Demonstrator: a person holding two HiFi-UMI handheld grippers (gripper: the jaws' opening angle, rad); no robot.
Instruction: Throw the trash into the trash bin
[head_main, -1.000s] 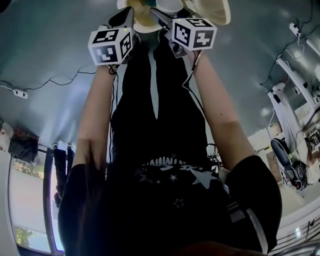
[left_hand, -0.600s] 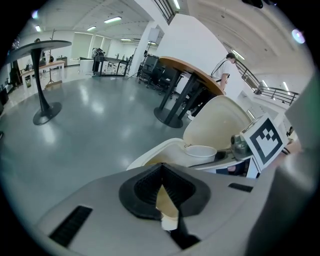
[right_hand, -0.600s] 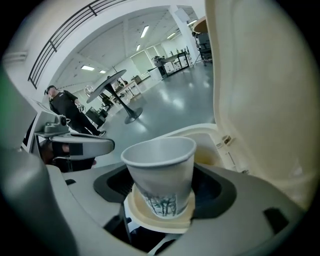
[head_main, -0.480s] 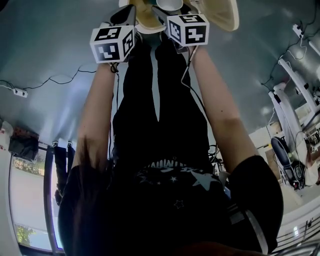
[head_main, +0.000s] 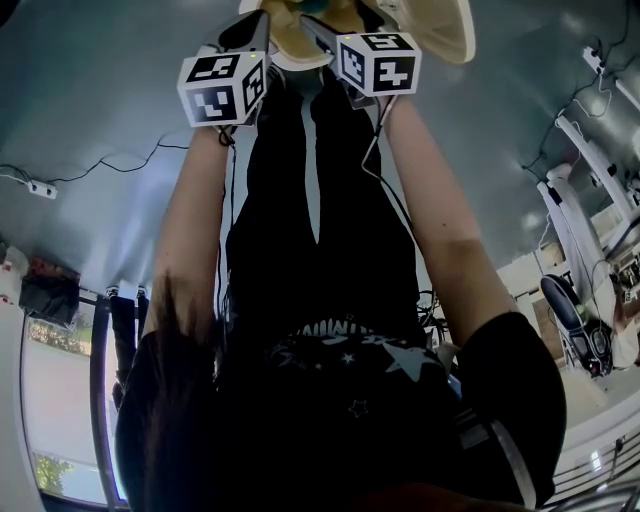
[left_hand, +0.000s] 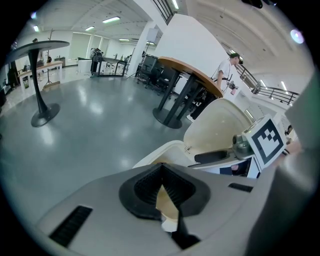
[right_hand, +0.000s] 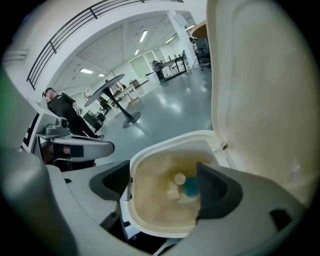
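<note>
Grey floor (right_hand: 165, 110), open bin (right_hand: 170, 141); our right gripper (right_hand: 162, 185) is opening empty jaws above it; left gripper (left_hand: 162, 170) clamps paper (left_hand: 167, 210), probably next in.

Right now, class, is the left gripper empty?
No, the left gripper is shut on a tan scrap of paper, which is pinched between its jaws.

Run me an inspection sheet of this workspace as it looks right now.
Surface: glossy grey floor.
Job's things: cream plastic trash bin, lid up; white cup-like piece and teal piece inside.
Clutter: nothing seen.
Grippers: left gripper shut on tan paper scrap; right gripper over the bin, fingers opening, nothing between them.
Cables: black cable along the floor.
Surroundings: black pedestal table, a standing person.
</note>
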